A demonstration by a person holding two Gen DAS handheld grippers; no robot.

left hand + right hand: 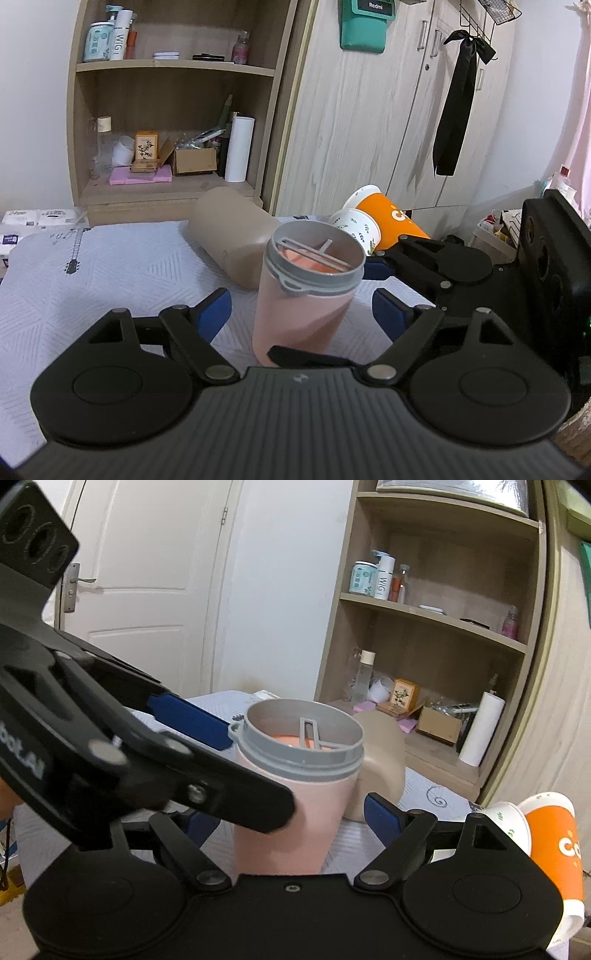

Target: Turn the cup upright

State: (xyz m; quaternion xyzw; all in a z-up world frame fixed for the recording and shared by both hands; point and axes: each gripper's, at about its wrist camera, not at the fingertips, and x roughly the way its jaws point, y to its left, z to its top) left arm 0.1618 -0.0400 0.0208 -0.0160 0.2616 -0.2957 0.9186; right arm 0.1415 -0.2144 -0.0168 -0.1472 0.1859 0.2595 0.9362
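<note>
A: Cup first: where is it?

B: The pink cup with the grey rim stands mouth-up on the pale patterned bedcover, between the blue-padded fingers of both tongs. It leans a little in the left wrist view, though the fisheye may be doing that.

A: Go from the big things down, then.

B: Biggest is the wardrobe with a teal pouch hung on it, reading "Redmi". Beside it is the open shelf unit. On its upper shelf there is a white bottle marked "WIGI". Then the bedcover itself, printed with a small guitar.

A: And on the bed?

B: A tan cylinder lies on its side just behind the cup. To the right lie two paper cups on their sides, nested: an orange one with white letters that start "CO", the rest hidden, and a white leaf-print one in front of it.

A: The tongs?

B: The left gripper is spread wide, its pads on either side of the cup and clear of it. The right gripper is also spread, with the cup between its fingers; I see no pad pressing the wall. The left tongs cross the right wrist view, one blue pad near the grey rim.
</note>
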